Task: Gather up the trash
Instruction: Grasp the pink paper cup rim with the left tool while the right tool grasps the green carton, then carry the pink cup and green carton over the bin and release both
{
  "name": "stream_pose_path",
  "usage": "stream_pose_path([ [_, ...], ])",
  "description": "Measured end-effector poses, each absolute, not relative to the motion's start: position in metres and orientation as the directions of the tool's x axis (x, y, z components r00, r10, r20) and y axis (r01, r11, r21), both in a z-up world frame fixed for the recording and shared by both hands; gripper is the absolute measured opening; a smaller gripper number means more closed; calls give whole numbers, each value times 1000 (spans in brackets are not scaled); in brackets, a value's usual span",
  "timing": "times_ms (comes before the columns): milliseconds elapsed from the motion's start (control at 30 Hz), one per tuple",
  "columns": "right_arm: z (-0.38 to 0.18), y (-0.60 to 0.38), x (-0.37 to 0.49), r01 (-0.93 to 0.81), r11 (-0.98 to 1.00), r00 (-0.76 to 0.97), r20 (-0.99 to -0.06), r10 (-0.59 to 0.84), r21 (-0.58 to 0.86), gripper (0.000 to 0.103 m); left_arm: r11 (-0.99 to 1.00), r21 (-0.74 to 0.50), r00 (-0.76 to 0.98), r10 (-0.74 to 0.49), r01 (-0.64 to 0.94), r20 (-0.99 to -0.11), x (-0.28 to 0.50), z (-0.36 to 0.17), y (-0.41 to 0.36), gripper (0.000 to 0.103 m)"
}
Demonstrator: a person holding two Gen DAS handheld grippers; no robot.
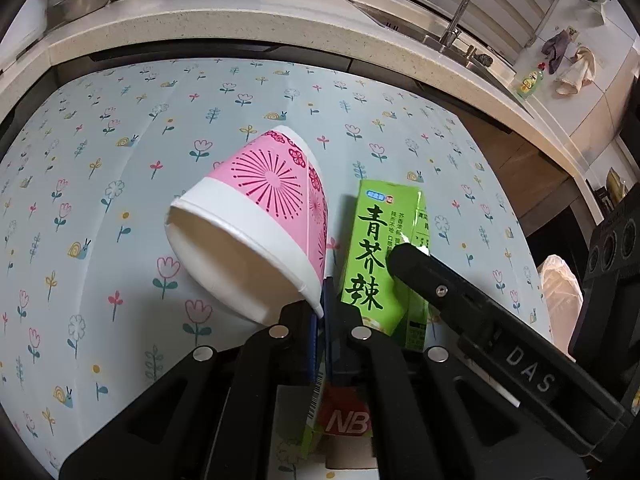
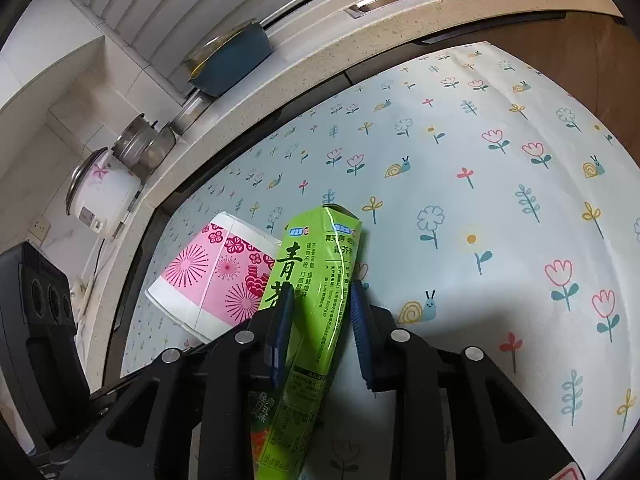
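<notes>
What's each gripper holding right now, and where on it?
The left gripper pinches the paper cup by its rim wall. The right gripper straddles the green box mid-length, pads at both sides; firm contact cannot be told.

Left tool (image 1: 320, 320) pinched closed, right tool (image 2: 322, 316) parted wide

Your left gripper (image 1: 320, 312) is clamped on the rim of the pink paper cup (image 1: 256, 220), holding it tilted above the floral tablecloth (image 1: 100, 184). Just right of the cup, your right gripper (image 1: 404, 256) touches the green carton (image 1: 380, 256)
</notes>
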State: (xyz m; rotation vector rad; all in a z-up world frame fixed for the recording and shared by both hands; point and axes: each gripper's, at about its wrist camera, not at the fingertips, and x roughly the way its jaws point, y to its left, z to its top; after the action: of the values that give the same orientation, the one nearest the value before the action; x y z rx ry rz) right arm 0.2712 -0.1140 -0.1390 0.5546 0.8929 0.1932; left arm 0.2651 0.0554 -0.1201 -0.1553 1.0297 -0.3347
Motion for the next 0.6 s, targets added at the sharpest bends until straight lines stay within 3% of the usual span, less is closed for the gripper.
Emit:
stream_pose_path([
  [167,-124,-117,259,46,854,641,-671,373,518,11,931,-300,455,-364,209,-812,252,-114,52,2],
  [600,-60,-159,199,66,884,748,-609,264,464,11,913,-287,508,-401,290,-762,205,-60,17,2],
])
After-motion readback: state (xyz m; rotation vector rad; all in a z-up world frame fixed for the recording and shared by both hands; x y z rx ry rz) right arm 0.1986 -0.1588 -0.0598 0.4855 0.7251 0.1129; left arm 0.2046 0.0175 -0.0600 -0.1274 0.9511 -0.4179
